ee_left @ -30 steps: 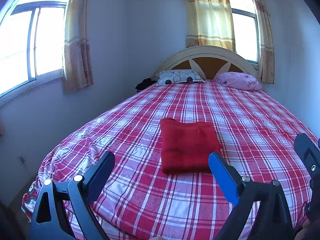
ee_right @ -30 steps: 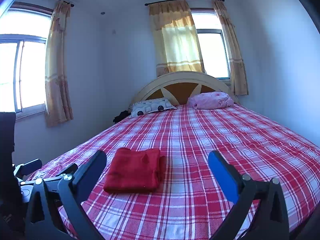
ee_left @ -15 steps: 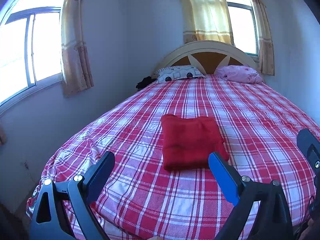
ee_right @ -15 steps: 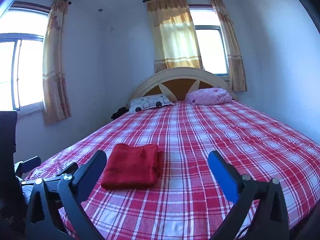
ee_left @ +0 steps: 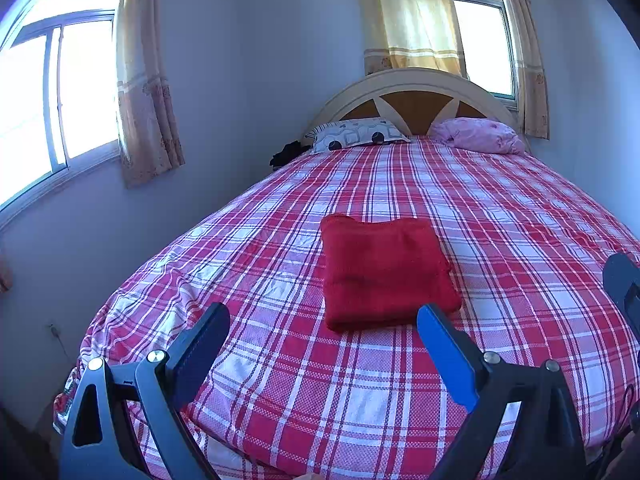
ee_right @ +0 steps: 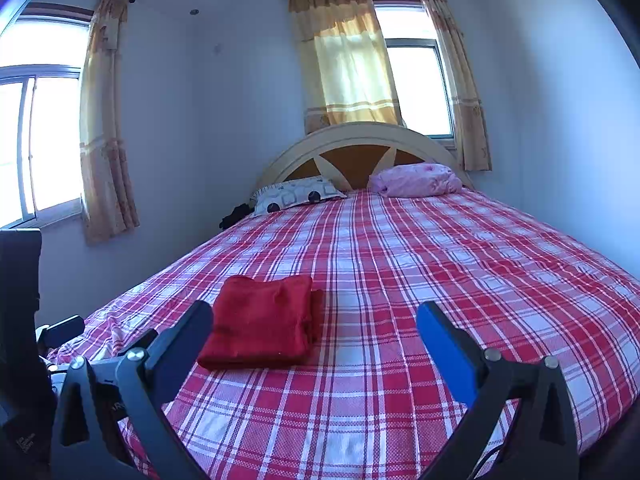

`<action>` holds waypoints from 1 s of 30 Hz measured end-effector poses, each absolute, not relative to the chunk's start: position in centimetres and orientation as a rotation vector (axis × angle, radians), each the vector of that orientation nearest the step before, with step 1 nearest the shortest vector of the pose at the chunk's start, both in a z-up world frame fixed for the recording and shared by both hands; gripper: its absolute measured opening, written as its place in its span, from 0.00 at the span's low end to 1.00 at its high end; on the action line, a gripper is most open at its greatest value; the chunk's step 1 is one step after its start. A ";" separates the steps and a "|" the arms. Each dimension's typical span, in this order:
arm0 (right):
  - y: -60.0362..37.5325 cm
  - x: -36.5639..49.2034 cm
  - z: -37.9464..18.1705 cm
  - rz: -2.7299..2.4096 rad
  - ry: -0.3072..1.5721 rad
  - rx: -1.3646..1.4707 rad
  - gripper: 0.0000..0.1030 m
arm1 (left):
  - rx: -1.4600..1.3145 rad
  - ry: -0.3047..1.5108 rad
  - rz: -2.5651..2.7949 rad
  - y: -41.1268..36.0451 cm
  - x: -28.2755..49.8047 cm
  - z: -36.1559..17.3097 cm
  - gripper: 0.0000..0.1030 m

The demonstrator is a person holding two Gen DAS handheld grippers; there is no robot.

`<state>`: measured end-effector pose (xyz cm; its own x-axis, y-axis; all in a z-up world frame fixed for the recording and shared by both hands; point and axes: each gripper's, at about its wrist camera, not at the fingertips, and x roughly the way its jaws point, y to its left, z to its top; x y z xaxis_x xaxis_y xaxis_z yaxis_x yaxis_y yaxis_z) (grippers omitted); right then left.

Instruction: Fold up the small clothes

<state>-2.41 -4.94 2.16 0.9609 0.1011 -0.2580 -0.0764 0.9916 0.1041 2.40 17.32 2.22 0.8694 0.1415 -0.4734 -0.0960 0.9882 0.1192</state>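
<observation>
A red garment (ee_left: pixel 384 272) lies folded into a flat square on the red-and-white checked bed (ee_left: pixel 500 208); it also shows in the right wrist view (ee_right: pixel 262 320), left of centre. My left gripper (ee_left: pixel 324 320) is open and empty, held back from the garment's near edge. My right gripper (ee_right: pixel 316 316) is open and empty, to the right of the garment and clear of it. The right gripper's body (ee_left: pixel 624 292) shows at the right edge of the left wrist view; the left gripper's body (ee_right: pixel 24 320) shows at the left edge of the right wrist view.
A patterned pillow (ee_left: pixel 356 138) and a pink pillow (ee_left: pixel 478 136) lie at the arched headboard (ee_left: pixel 412 96). A dark item (ee_left: pixel 286 154) sits by the bed's far left corner. Curtained windows stand on the left wall (ee_left: pixel 48 100) and behind the headboard (ee_left: pixel 480 40).
Both grippers have drawn back and away from the bed a little, so the folded garment sits farther off. The garment has not moved. Both jaws stay open.
</observation>
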 end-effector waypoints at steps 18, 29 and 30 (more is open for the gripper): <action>-4.9 -2.5 1.6 0.087 0.270 0.097 1.00 | 0.087 0.521 0.130 17.5 2.7 1.9 0.93; -4.9 -2.6 1.4 0.089 0.277 0.097 1.00 | 0.064 0.533 0.111 17.8 2.9 1.8 0.93; -4.8 -2.6 1.4 0.089 0.279 0.098 1.00 | 0.062 0.532 0.108 17.8 2.9 1.8 0.93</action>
<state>-2.58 -4.84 1.43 0.9575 0.1014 -0.2699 -0.0745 0.9913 0.1084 2.85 17.78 1.78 0.8561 0.1191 -0.5030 -0.0867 0.9924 0.0874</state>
